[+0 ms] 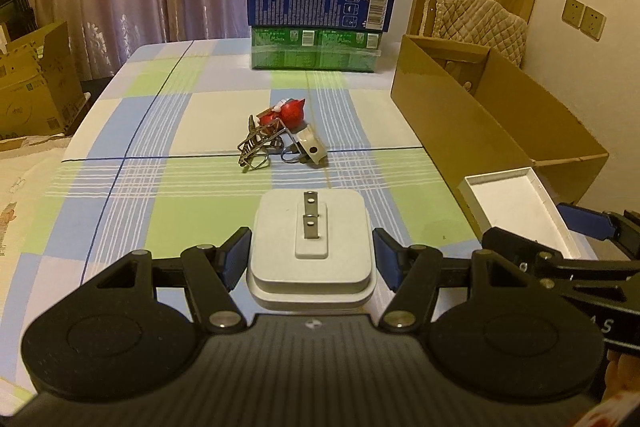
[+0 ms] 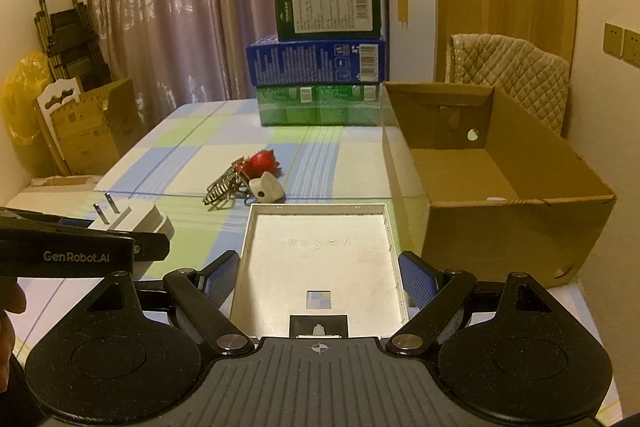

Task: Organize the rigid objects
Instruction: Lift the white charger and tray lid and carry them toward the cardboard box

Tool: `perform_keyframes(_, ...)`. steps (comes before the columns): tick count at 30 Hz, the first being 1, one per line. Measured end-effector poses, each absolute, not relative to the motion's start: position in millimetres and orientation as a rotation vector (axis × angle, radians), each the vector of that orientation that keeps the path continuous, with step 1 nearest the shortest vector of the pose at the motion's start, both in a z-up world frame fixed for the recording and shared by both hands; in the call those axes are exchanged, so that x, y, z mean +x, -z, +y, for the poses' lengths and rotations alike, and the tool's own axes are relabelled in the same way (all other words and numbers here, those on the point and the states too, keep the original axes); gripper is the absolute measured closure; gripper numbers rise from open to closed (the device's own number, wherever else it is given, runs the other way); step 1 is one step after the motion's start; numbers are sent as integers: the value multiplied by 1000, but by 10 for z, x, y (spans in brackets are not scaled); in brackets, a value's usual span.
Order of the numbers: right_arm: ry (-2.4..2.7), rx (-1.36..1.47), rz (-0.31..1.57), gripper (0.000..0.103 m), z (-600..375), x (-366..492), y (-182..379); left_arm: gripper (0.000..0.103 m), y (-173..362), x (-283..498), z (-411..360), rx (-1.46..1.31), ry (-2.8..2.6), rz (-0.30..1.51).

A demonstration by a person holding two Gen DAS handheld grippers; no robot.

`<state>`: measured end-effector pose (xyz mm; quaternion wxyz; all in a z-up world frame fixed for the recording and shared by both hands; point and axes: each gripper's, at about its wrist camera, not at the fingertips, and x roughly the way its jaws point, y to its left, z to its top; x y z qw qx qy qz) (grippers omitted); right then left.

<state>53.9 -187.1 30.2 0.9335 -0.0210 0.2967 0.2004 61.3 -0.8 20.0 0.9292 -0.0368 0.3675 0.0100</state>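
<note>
A white plug adapter (image 1: 312, 247) with two metal prongs pointing up sits between the blue pads of my left gripper (image 1: 311, 259), which is shut on its sides and holds it above the checked tablecloth (image 1: 168, 211). In the right wrist view the same adapter (image 2: 128, 223) hangs at the left. My right gripper (image 2: 320, 277) is shut on a shallow white tray (image 2: 320, 259), open side up, with a pad on each long side. The tray (image 1: 520, 211) also shows at the right of the left wrist view.
A small heap lies mid-table: a red toy (image 1: 290, 111), a wire rack (image 1: 260, 143) and a white piece (image 1: 314, 145). An open cardboard box (image 2: 500, 227) stands at the right. Stacked cartons (image 1: 320, 11) stand at the far end. A padded chair (image 2: 516, 75) is behind the box.
</note>
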Motion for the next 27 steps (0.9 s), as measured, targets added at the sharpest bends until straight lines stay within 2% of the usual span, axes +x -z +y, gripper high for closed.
perform_keyframes(27, -360, -5, 544, 21, -2233, 444, -558, 43, -418, 550, -301, -67, 32, 728)
